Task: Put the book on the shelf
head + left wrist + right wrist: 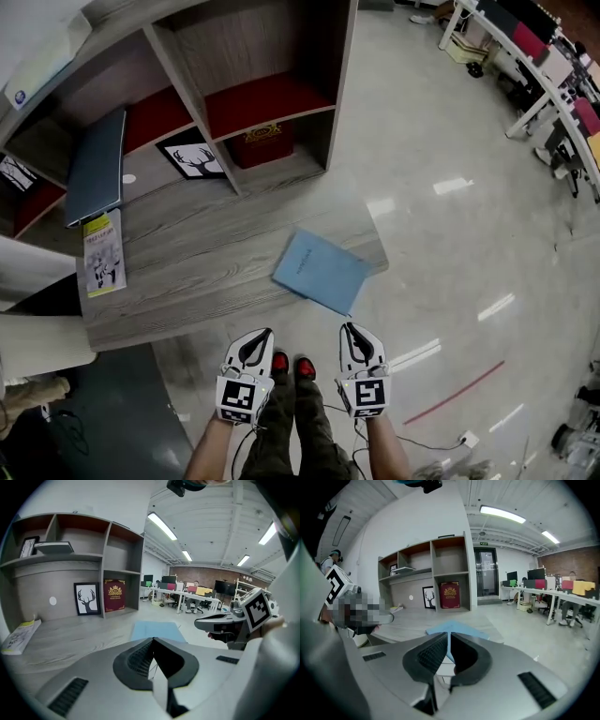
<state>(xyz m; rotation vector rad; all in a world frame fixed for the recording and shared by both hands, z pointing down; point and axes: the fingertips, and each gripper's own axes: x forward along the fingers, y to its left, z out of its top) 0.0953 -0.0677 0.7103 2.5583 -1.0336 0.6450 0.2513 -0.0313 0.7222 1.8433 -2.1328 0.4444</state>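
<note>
A light blue book (321, 272) lies flat at the front right corner of the wooden tabletop (187, 262), one corner hanging over the edge. Both grippers hover just in front of it, side by side, and neither touches it. My left gripper (265, 334) is shut and empty, its jaw tips meeting (152, 640) with the book (154, 631) beyond them. My right gripper (349, 329) is shut too, with nothing between its jaws (448, 633), and the book (457, 629) lies ahead of it. The shelf unit (178, 70) stands at the back of the table.
A grey laptop-like slab (97, 167) rests on a shelf board. A yellow-topped booklet (103, 251) lies at the table's left. A deer picture (198, 159) and a red book (262, 142) stand in the lower compartments. Desks and chairs (534, 56) stand at the far right.
</note>
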